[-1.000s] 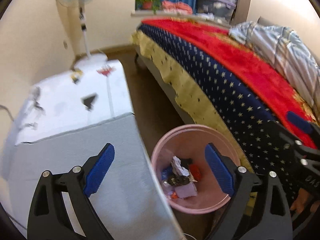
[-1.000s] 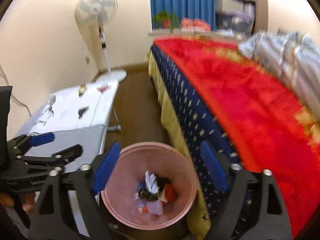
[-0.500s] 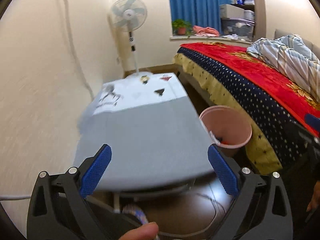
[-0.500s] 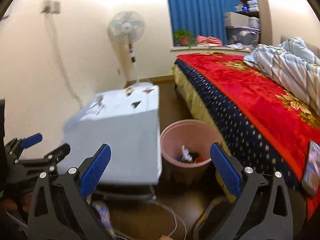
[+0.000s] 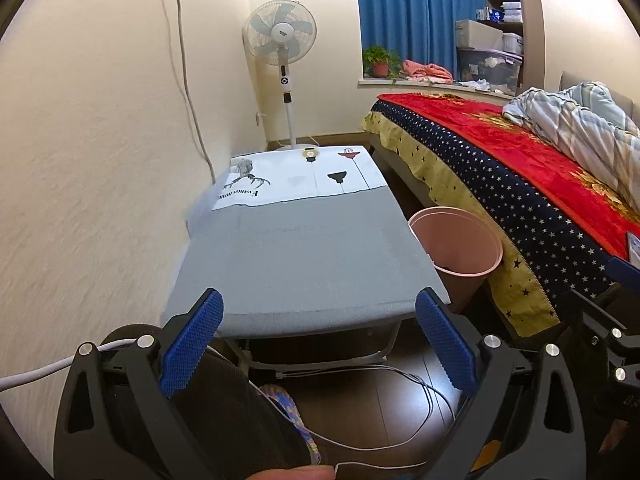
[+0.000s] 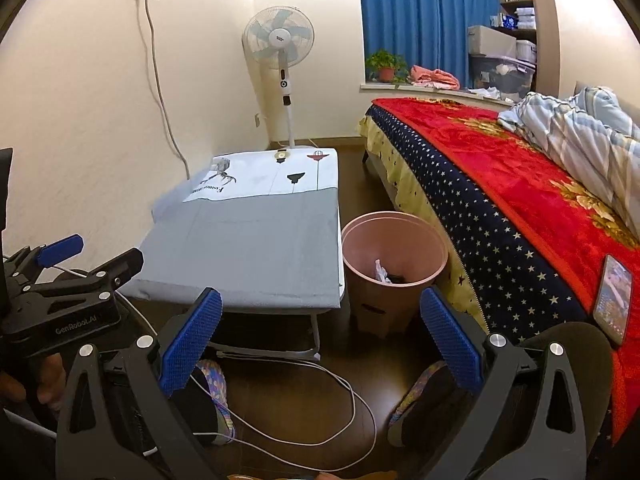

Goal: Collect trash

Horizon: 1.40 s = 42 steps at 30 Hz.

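Left gripper (image 5: 318, 338): jaws spread wide, having just finished opening, nothing between the blue pads. Right gripper (image 6: 320, 338): jaws likewise released and wide apart, empty. Both point downward over the dark wood floor (image 6: 304, 384), short of the near edge of the low folding table (image 6: 256, 248).

The pink waste bin (image 6: 394, 248) stands on the floor between the table's right edge and the bed (image 6: 516, 200), just beside both. Inside it, the right wrist view shows trash (image 6: 384, 274): a white crumpled scrap and something dark; other contents cannot be made out. In the left wrist view the bin's interior is hidden by its rim.

The table top is bare grey at the near end; a white printed cloth (image 6: 272, 178) covers the far end. A pedestal fan (image 6: 280, 48) stands beyond the table's far edge. A white cable (image 6: 320, 412) loops across the floor by patterned slippers (image 6: 214, 380). A phone (image 6: 612, 300) lies on the red blanket at the bed's near right edge
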Available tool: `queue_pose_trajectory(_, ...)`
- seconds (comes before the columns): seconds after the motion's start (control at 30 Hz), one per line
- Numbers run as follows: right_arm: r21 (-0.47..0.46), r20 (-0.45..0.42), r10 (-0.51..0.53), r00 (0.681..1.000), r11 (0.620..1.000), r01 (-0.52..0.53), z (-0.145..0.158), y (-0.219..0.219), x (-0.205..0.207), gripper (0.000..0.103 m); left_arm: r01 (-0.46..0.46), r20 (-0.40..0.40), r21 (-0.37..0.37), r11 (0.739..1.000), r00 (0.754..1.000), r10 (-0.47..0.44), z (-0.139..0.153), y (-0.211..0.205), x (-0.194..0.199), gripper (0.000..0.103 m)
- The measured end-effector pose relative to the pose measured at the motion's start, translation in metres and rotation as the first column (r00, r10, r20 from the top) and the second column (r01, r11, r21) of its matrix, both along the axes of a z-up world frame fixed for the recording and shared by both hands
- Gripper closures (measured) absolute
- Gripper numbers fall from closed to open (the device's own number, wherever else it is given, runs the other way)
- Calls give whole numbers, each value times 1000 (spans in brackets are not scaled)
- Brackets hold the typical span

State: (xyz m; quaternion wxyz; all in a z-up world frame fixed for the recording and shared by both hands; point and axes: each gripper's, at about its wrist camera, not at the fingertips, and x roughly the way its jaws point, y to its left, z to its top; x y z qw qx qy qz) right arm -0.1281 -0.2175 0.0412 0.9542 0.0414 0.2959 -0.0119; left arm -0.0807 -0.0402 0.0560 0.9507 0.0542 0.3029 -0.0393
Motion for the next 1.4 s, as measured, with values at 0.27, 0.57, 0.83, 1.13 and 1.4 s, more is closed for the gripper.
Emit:
queue_pose_trajectory(0.27, -22, 14, 16, 1000, 1000, -16, 5, 5, -6, 5, -9, 10, -20, 1000, 1000, 9, 3, 5, -6, 9)
queue_pose_trajectory(0.57, -37, 21, 18, 1000, 999, -17, 8, 10, -9, 5, -13, 12, -31, 999, 1000, 14, 2, 7, -9, 9)
queue_pose_trajectory(0.83, -42, 26, 14, 1000, 999, -13, 9, 11, -10, 5, -12, 13, -33, 999, 1000, 13, 2, 8, -9, 9)
queue_pose_trajectory(1.13, -42, 26, 12, 1000, 999, -11, 9, 12, -10, 5, -11, 15, -36, 999, 1000, 11, 2, 8, -10, 9)
queue_pose_trajectory(1.4, -44, 29, 11, 1000, 999, -10, 10, 13, -11, 5, -11, 15, -36, 999, 1000, 12, 2, 9, -10, 9)
